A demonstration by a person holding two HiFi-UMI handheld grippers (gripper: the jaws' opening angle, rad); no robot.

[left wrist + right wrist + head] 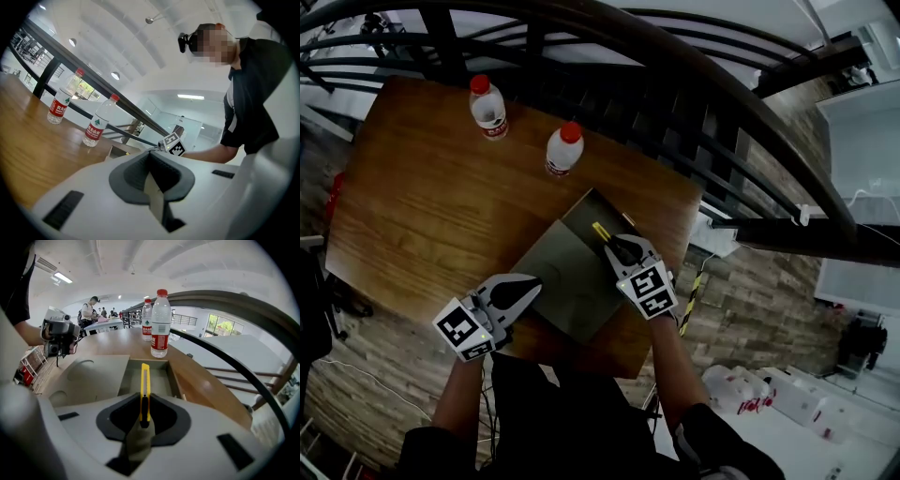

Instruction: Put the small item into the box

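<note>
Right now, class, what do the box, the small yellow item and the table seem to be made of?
Box: likely cardboard, matte grey-green, thin flat walls. Yellow item, a slim cutter clamped in the right hand-held gripper: probably plastic, smooth and bright. Table: wood or veneer, visible grain, slight sheen.

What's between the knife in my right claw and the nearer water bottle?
Only the box's open compartment: the right gripper view shows the yellow knife pointing over it, with the bottle just past its far wall.

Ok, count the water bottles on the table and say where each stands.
2. The far bottle stands by the table edge; the near bottle stands just beyond the grey box. No others show.
</note>
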